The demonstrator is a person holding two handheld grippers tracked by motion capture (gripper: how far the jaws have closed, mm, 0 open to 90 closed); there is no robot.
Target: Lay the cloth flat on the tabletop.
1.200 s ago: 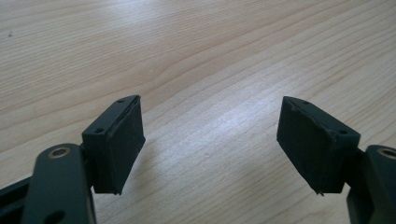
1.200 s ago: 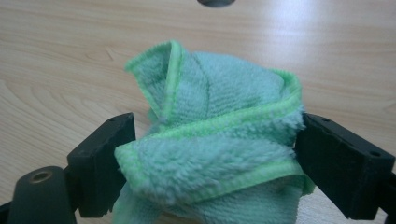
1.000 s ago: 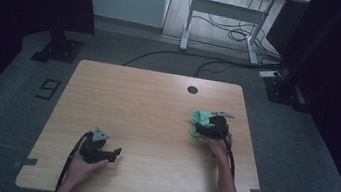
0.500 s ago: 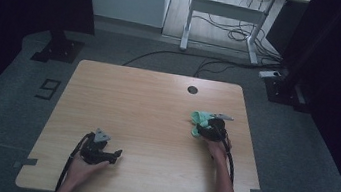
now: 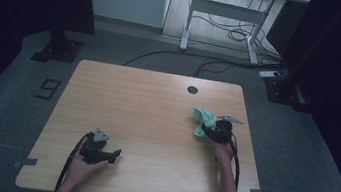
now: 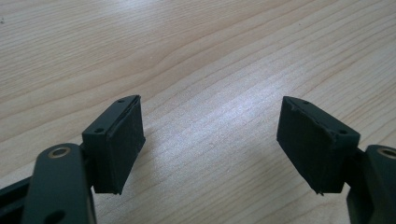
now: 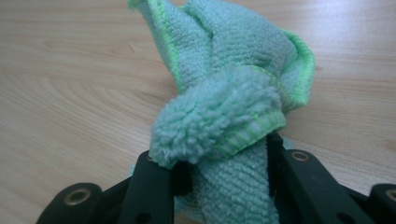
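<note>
Wooden table (image 5: 145,117), with a green cloth (image 5: 203,121) bunched near its right edge. Right gripper (image 7: 219,172): jaws have just been closing and now pinch a thick fold of the cloth, where a second ago they stood wide around it. Left gripper (image 6: 210,144): jaws wide apart, holding nothing, unmoved. Risk: the grip catches only a loose fold, so the cloth may slip out when lifted.
</note>
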